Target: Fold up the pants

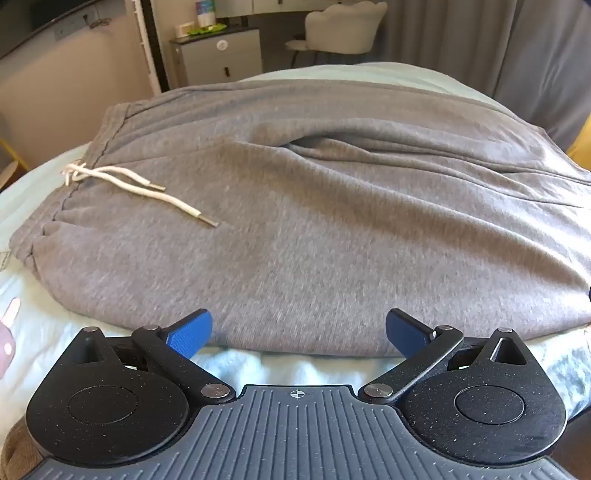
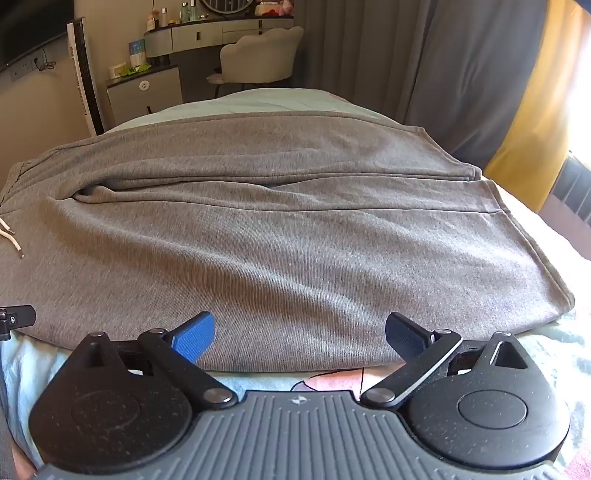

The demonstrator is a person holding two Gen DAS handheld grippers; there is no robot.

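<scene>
Grey sweatpants (image 1: 314, 206) lie flat across a bed, waistband at the left with a white drawstring (image 1: 140, 184), legs running to the right. In the right wrist view the pants (image 2: 295, 229) show both leg hems at the right, one leg lying behind the other. My left gripper (image 1: 299, 332) is open and empty, its blue pads just at the near edge of the pants by the waist end. My right gripper (image 2: 299, 334) is open and empty at the near edge of the front leg. A part of the left gripper (image 2: 16, 317) shows at the left edge.
The bed has a pale blue sheet (image 1: 280, 365) with a pink print (image 2: 325, 380) near me. Behind the bed stand a grey cabinet (image 1: 221, 55), a cream chair (image 2: 258, 55), a vanity desk (image 2: 207, 33) and grey curtains (image 2: 443, 66). A yellow curtain (image 2: 532, 110) hangs at the right.
</scene>
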